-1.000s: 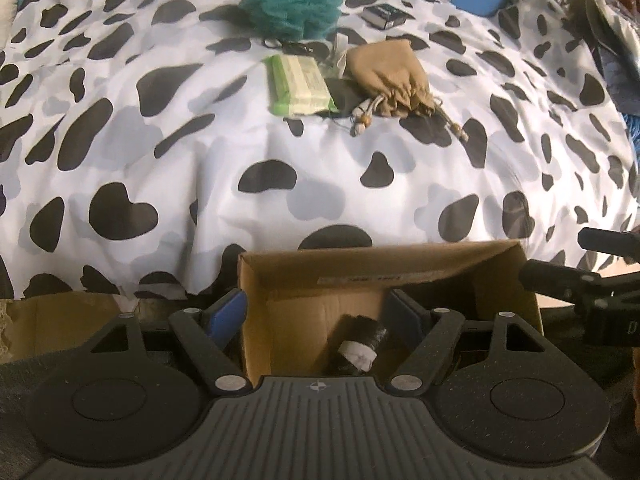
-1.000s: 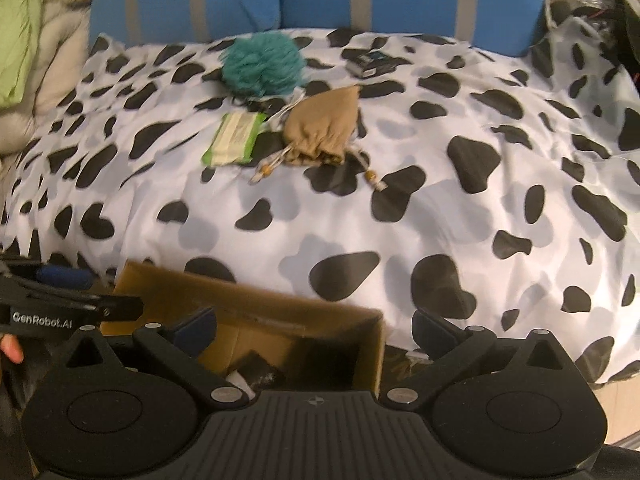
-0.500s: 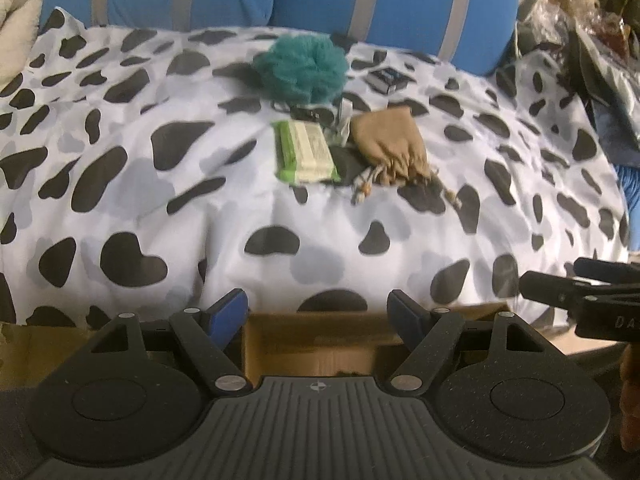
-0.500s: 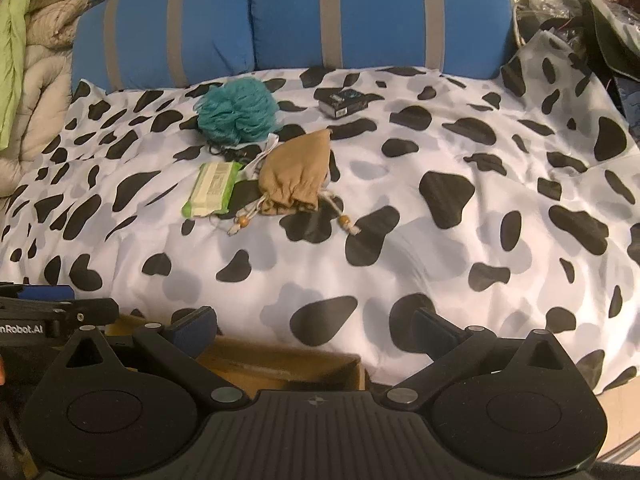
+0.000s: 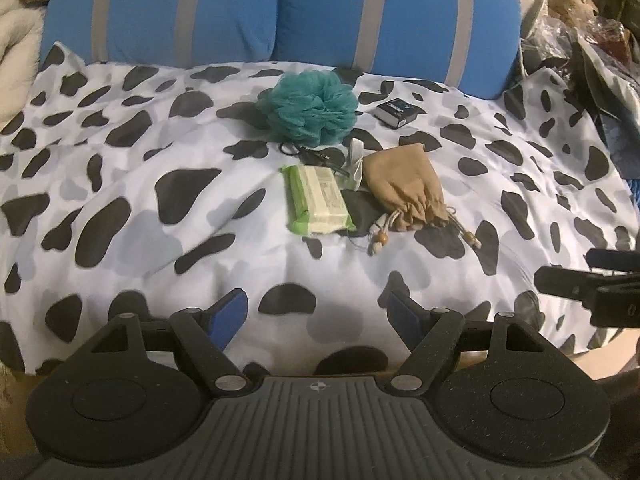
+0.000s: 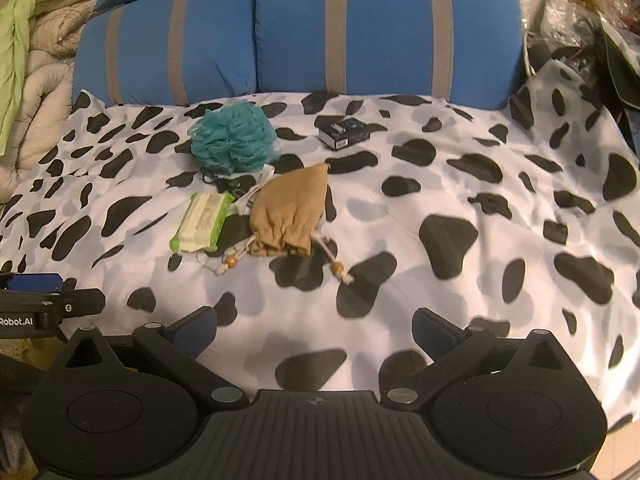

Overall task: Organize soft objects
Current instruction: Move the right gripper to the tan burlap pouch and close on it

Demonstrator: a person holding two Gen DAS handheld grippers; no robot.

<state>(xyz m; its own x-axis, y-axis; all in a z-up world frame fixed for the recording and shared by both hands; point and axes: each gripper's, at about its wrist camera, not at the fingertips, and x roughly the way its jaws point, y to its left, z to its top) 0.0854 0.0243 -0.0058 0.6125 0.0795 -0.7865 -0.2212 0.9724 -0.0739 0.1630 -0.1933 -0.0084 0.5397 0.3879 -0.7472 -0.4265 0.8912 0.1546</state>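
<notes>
Nothing picked up yet; still lay on the spotted blanket (image 5: 120, 168): teal puff (image 5: 310, 108), green wipes pack (image 5: 316, 200), tan pouch (image 5: 404, 188). Both sets of jaws wide and empty: left gripper (image 5: 316, 312), right gripper (image 6: 316, 328); most of the tidying still left, by the look of it.

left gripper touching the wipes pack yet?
Apart. Left wrist view: left gripper open and empty, a wide stretch of spotted cover before the wipes pack.

Home bedroom — cow-print bedspread (image 5: 200, 168), blue pillows (image 6: 384, 32)
</notes>
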